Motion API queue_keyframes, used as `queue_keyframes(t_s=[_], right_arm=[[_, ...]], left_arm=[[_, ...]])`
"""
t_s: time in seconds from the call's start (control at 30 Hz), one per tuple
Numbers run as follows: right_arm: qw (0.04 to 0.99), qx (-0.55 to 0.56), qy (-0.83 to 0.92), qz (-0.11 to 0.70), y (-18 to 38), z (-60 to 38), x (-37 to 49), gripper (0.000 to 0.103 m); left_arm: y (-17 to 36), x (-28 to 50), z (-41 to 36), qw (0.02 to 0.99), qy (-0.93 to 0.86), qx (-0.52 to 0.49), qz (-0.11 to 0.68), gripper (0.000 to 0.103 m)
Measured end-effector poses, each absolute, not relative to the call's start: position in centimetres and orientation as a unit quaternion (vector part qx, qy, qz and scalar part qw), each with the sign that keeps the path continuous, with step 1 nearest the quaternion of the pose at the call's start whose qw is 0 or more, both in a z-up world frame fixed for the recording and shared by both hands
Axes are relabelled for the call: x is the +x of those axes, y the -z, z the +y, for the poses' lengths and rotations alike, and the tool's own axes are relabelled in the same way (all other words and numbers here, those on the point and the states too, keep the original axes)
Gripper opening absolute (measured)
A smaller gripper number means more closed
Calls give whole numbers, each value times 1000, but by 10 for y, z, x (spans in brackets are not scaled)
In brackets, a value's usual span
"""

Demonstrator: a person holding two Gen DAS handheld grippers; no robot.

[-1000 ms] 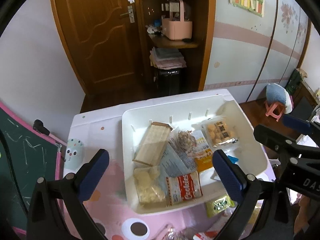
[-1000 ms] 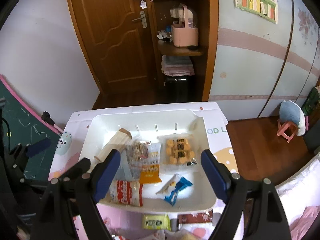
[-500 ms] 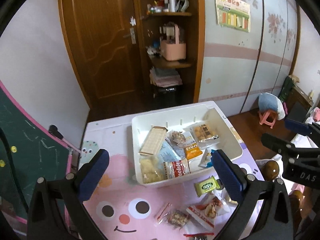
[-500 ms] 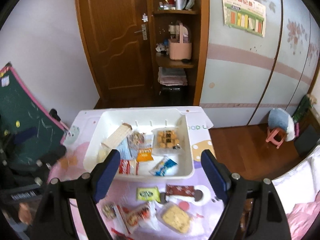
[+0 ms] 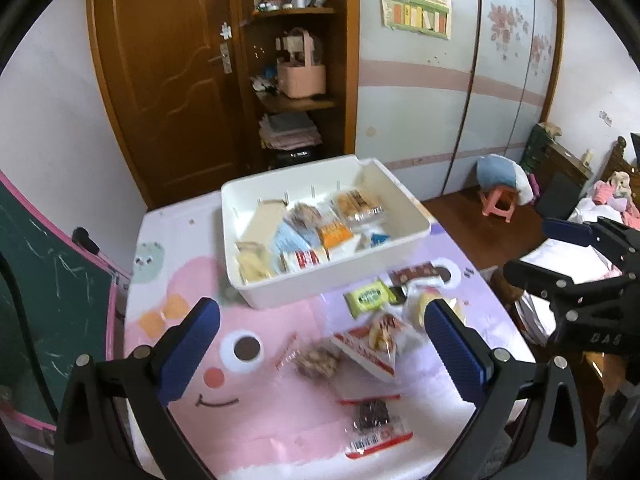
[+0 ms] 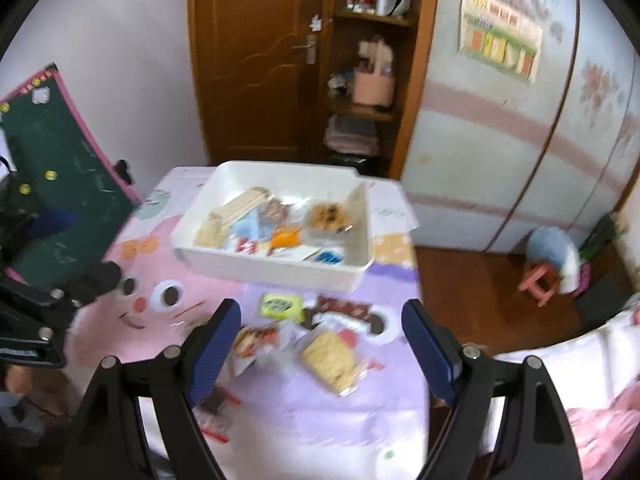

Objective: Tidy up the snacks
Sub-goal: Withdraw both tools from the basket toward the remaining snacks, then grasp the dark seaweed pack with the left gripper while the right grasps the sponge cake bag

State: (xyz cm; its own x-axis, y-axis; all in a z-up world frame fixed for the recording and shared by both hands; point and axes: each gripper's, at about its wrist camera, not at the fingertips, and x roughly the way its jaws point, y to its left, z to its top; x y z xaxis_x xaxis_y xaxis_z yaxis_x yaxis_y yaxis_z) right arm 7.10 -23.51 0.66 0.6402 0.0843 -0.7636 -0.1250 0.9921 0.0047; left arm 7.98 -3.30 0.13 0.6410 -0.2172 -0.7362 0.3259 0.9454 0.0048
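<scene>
A: Both our grippers are open and hold nothing. Where is the yellow cracker pack [image 6: 330, 356]?

B: On the table mat [image 6: 120, 320], in front of the white bin [image 6: 272, 268], just ahead of our right gripper [image 6: 320, 332], its long side slanting. Our left gripper [image 5: 320, 336] is nearer the triangular pack [image 5: 370, 346].
</scene>
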Motion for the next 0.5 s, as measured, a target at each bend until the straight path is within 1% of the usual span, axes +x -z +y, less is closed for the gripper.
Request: queue_keyframes(t_s=[0.23, 0.33, 0.5], right_arm=[[903, -39, -56, 425, 42, -243, 58, 83], [899, -72, -50, 428, 69, -245, 60, 83], [886, -112, -77, 444, 114, -247, 67, 83]], left_arm=[[60, 64, -31, 878, 152, 44, 452, 102], [93, 60, -36, 870, 136, 43, 472, 102], [152, 58, -43, 838, 127, 27, 531, 102]])
